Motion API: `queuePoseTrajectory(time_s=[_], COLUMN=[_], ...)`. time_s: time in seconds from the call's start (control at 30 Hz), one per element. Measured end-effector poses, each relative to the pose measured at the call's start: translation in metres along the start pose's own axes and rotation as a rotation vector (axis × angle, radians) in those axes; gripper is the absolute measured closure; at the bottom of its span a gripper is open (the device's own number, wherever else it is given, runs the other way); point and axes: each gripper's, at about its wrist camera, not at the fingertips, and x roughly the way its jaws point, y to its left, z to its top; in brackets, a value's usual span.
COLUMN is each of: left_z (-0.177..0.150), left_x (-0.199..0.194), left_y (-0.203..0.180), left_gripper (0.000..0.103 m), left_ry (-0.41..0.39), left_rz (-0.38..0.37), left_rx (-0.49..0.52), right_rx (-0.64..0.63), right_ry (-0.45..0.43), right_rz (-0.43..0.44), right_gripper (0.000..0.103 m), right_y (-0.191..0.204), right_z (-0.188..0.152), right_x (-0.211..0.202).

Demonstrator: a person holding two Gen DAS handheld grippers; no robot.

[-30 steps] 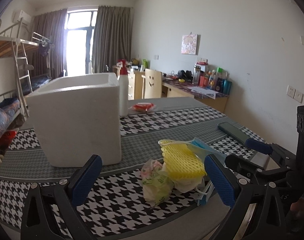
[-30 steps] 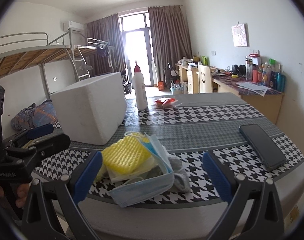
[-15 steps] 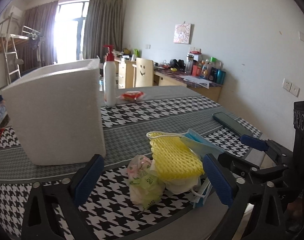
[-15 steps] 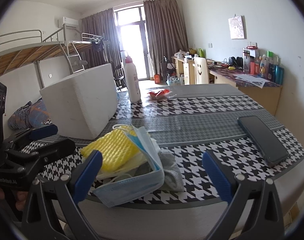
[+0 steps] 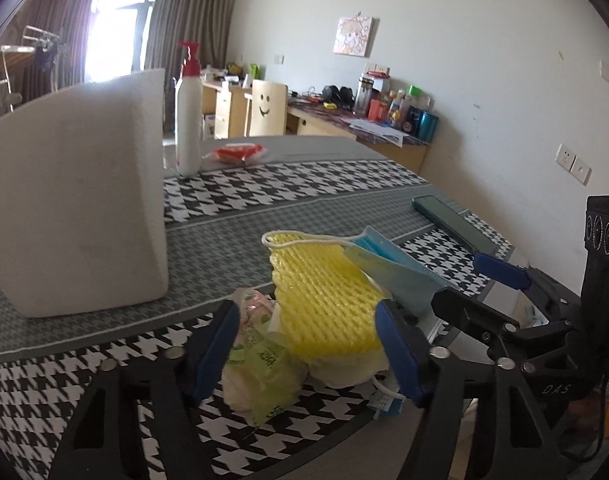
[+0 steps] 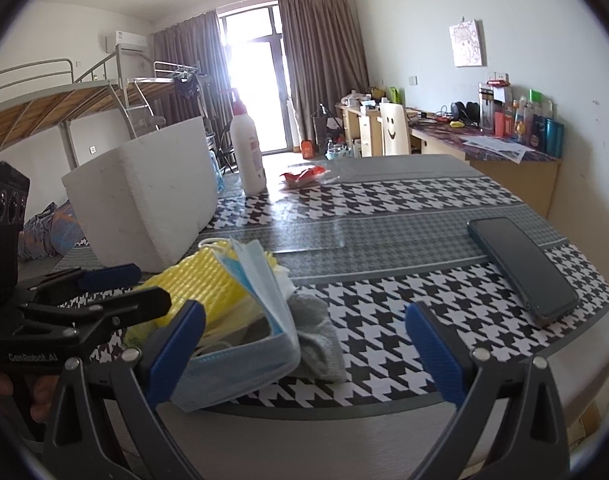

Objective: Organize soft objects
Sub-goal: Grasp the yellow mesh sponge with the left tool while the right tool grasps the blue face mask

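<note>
A pile of soft things lies at the table's near edge: a yellow foam net [image 5: 324, 296] on top, a blue face mask [image 5: 388, 264], a green-printed plastic bag [image 5: 260, 364] and a grey cloth [image 6: 316, 332]. The net [image 6: 196, 284] and mask [image 6: 248, 308] also show in the right wrist view. My left gripper [image 5: 308, 348] is open, its blue pads either side of the net and bag, not clamped. My right gripper [image 6: 304, 344] is open at the mask and grey cloth. A white foam box [image 5: 72, 216] stands to the left.
A dark phone [image 6: 520, 264] lies on the houndstooth tablecloth [image 6: 384, 208] at the right. A white pump bottle [image 5: 188, 120] and a red packet [image 5: 236, 154] stand behind the box. Desks, a smiley-face chair and a bunk bed fill the room beyond.
Both grippers have moved forward to the pile. The left gripper's pads have narrowed and now flank the yellow net and bag. The pile has not moved.
</note>
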Motion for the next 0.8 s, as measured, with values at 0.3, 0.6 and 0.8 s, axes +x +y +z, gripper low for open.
queuePoseTrajectory(time_s=[0.3, 0.6, 0.8], left_z=[0.0, 0.0, 0.001], left_x=[0.011, 0.01, 0.009], left_y=[-0.003, -0.01, -0.013], left_gripper=[0.059, 0.085, 0.089], left_ry=[0.035, 0.024, 0.008], left_rz=[-0.024, -0.032, -0.043], left_rx=[0.006, 0.041, 0.056], right_rx=[0.003, 0.012, 0.017], right_ry=[0.026, 0.078, 0.126], right_rz=[-0.006, 0.032, 0.064], right_gripper=[0.002, 0.027, 0.059], right_y=[-0.004, -0.006, -0.004], right_z=[-0.003, -0.007, -0.013], right_x=[0.006, 0.012, 0.016])
